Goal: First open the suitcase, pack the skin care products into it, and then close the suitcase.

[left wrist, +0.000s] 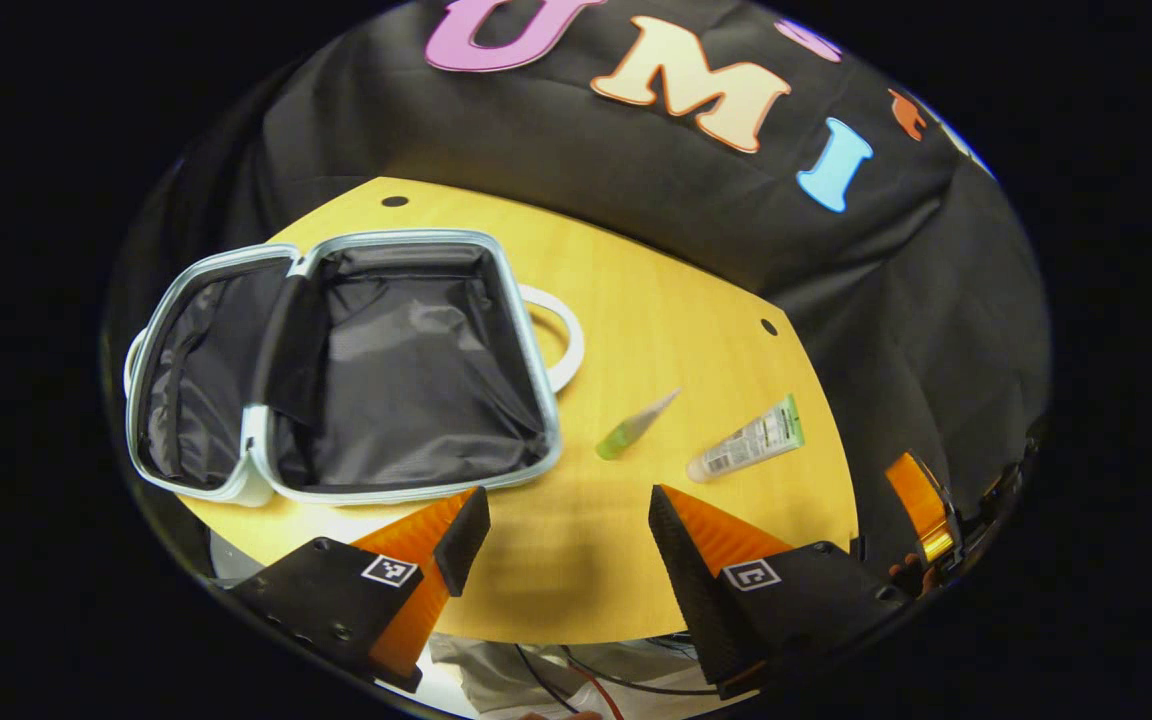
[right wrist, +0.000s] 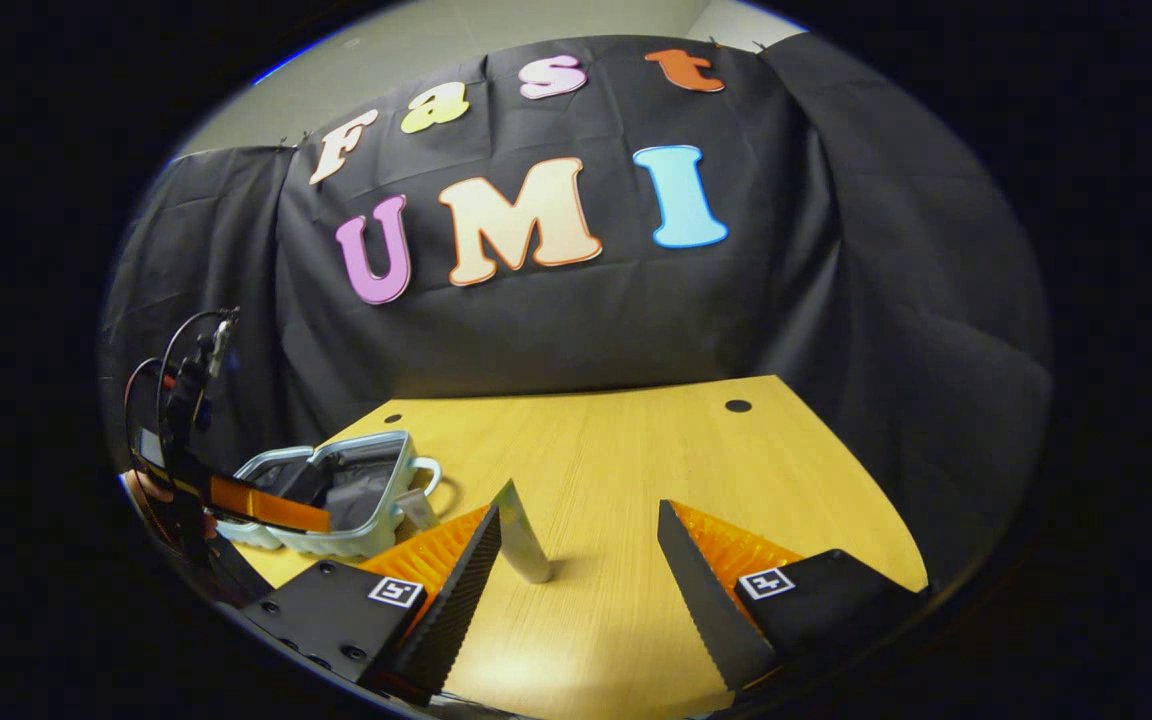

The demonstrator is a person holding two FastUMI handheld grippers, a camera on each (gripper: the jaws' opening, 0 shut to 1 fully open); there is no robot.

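Both grippers' fingers gape wide, empty. The right gripper point(right wrist: 576, 560) nears the white squeeze tube point(right wrist: 521, 535); clipping it could roll it away from the open grey-lined suitcase point(left wrist: 406, 360).

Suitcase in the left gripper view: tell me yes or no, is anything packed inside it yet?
No. The suitcase lies open showing bare dark lining, while the green bottle and the tube lie on the table beside it.

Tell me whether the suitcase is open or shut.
Open. In the left gripper view the suitcase lies spread flat on the table, both dark-lined halves exposed and empty.
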